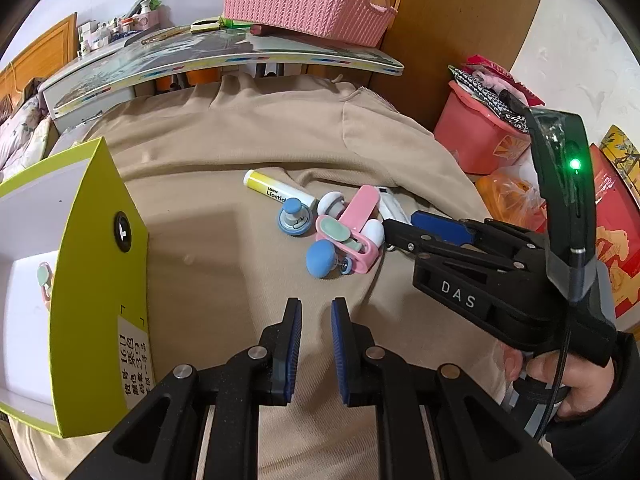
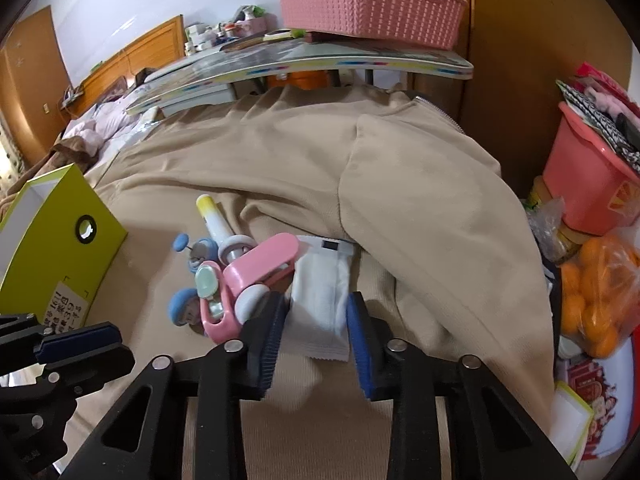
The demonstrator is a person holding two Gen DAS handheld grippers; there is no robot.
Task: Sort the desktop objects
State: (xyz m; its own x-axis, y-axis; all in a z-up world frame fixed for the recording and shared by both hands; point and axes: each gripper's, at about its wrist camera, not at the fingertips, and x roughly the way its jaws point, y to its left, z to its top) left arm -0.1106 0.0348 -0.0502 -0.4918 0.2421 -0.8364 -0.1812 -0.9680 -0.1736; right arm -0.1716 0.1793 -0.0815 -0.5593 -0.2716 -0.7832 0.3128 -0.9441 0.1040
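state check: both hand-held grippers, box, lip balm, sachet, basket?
Left hand-held gripper: open, empty.
Right hand-held gripper: open, straddling sachet.
White sachet: flat on cloth, ungripped.
Green box: open.
Lip balm tube: capped, lying down.
Pink basket: upright on board.

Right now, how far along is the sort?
Done: one pink-and-green clip sits inside the yellow-green box.
In hand: nothing. The right gripper is open astride the white sachet; the left gripper hovers open.
Left: lipstick tube, pink clips, blue and white knobbed pieces.
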